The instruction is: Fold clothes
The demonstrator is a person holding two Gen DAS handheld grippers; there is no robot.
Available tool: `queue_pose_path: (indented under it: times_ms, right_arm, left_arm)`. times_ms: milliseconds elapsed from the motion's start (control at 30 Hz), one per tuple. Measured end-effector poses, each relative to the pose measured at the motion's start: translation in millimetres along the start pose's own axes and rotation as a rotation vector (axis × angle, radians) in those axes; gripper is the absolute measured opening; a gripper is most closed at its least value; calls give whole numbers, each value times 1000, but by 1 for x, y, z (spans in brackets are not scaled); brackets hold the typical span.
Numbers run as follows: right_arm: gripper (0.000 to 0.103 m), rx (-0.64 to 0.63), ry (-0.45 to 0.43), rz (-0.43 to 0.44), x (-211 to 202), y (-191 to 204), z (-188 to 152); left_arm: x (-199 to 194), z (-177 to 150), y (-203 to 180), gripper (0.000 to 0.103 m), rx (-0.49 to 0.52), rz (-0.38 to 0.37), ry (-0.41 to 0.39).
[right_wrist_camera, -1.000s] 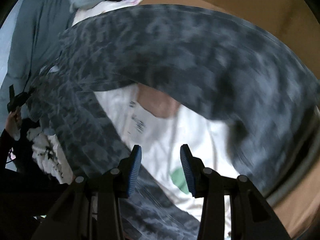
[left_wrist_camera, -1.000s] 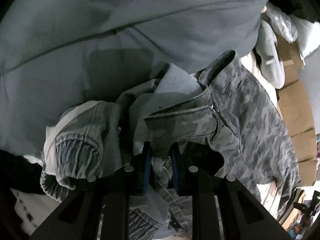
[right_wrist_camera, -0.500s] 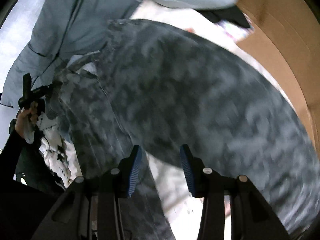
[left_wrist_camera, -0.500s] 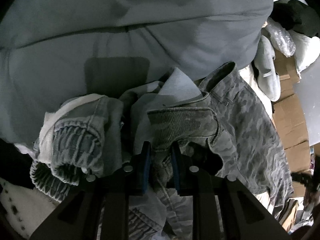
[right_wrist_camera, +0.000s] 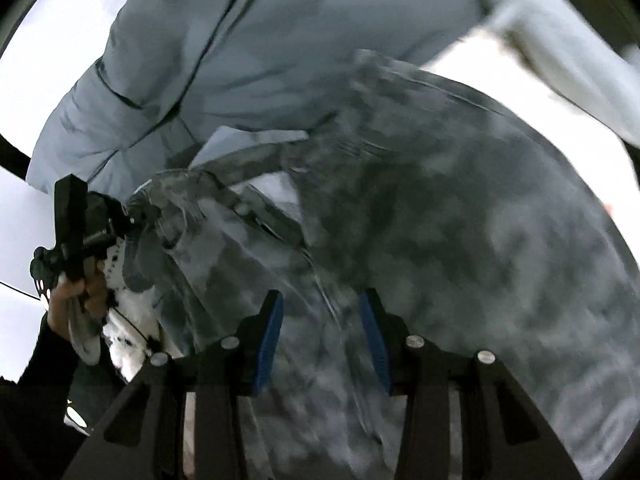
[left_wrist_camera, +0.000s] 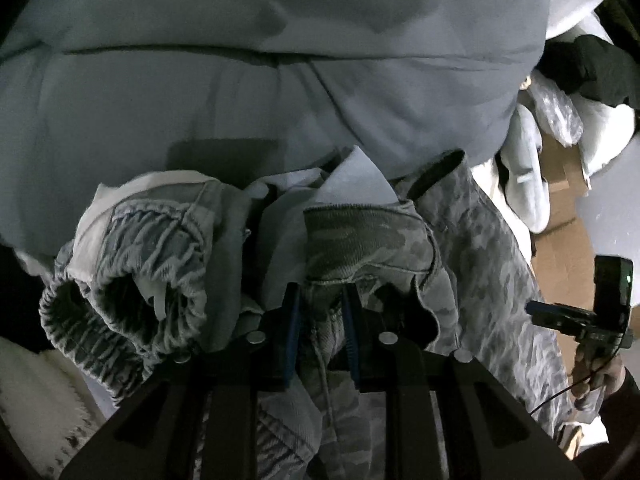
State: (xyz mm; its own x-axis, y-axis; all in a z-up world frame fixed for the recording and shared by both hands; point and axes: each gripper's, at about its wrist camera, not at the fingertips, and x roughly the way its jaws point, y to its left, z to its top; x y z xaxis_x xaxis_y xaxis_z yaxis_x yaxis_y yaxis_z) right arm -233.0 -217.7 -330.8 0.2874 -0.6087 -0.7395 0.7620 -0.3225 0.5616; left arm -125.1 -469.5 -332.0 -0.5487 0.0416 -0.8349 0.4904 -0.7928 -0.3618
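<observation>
Grey camouflage trousers (left_wrist_camera: 484,276) lie crumpled on a large grey sweatshirt (left_wrist_camera: 280,80). My left gripper (left_wrist_camera: 320,314) is shut on the bunched waistband, with cloth squeezed between its blue pads. One elastic cuff (left_wrist_camera: 120,300) is rolled up at the left. In the right wrist view the trousers (right_wrist_camera: 460,260) fill the blurred frame under my right gripper (right_wrist_camera: 322,322), which is open with nothing pinched. A hand holds the left gripper (right_wrist_camera: 130,216) at that view's left edge. The right gripper (left_wrist_camera: 560,316) shows at the left wrist view's right edge.
Cardboard boxes (left_wrist_camera: 560,248) stand on the right, with a plastic bag (left_wrist_camera: 556,112), pale clothes and a black garment (left_wrist_camera: 592,68) behind them. A white fleecy cloth (left_wrist_camera: 36,392) lies at the lower left. The grey sweatshirt (right_wrist_camera: 280,40) spreads beyond the trousers.
My right gripper has swept fast across the trousers toward the waistband and rolled, and it now appears in the left wrist view. The left gripper keeps its hold and has shifted slightly.
</observation>
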Motion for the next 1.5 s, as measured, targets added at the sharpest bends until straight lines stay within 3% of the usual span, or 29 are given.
queue_pose_path:
  times_ms: [267,567,833,967,1033,1100,1367,1500]
  right_arm:
    - [38,-70,-14,84,83,33,59]
    - [38,-142,64,98,140,48,67]
    - [39,-152,89,156,159,59,67]
    - [40,-91,103,212,169,49,68]
    - [17,-53,93,237,169,41,68]
    - [11,-11,79,264,163,32,68]
    - [8,67,-21,262,128,11,66]
    - [8,125,-31,250,132,-1,69]
  left_arm:
    - [1,-5,5,20,0,-25,-23]
    - [4,-2,9,20,14,-37,-19]
    - [10,0,11,20,18,-40,-17]
    - [11,0,11,20,20,-42,-17]
    - [11,0,11,21,18,-42,-19]
    - [11,1,12,20,10,-47,-20]
    - [12,0,13,21,3,-48,-23]
    - [13,0,12,21,0,-43,-20]
